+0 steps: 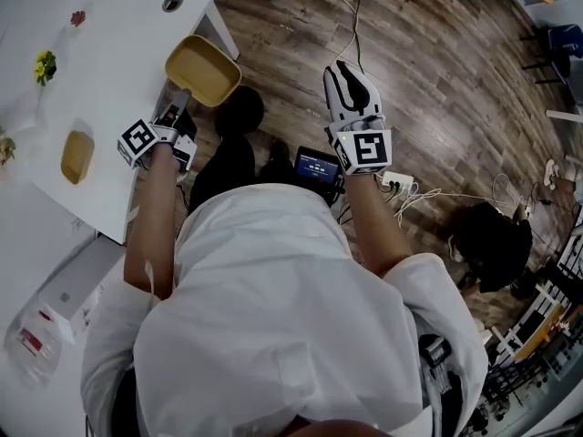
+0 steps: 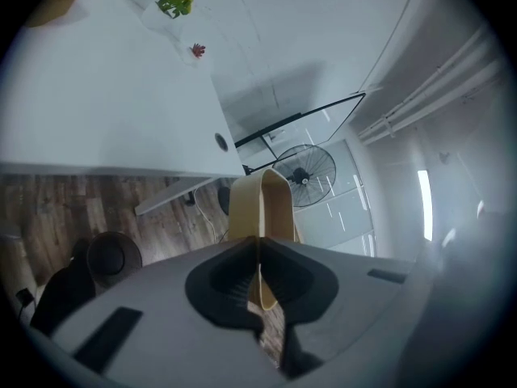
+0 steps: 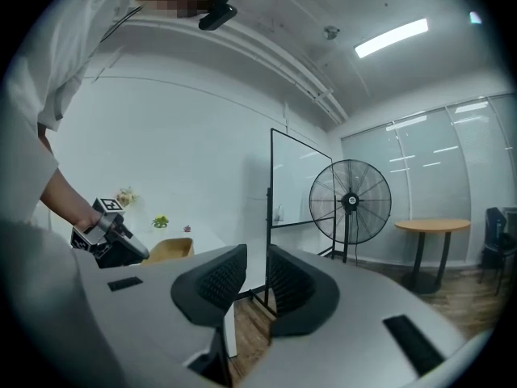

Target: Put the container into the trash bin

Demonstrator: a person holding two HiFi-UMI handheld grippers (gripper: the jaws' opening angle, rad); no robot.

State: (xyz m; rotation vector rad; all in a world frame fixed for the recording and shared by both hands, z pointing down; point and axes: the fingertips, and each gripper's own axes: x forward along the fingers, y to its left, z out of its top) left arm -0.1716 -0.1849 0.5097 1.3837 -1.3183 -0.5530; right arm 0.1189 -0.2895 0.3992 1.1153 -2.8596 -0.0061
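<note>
Filling the left side, the white table [image 1: 109,53]; just off its corner on the floor sits a dark round bin [image 1: 239,112], the trash bin by my guess. Yellow container [image 1: 202,69] hangs right beside it on the table side, long axis running straight out from the left gripper [image 1: 180,103], which is clamped tight on the near rim. Left hand's nearer. Right gripper [image 1: 346,71] is half open, empty, well off to the right. Nothing blocks the way; cables [image 1: 437,194] lie far off
</note>
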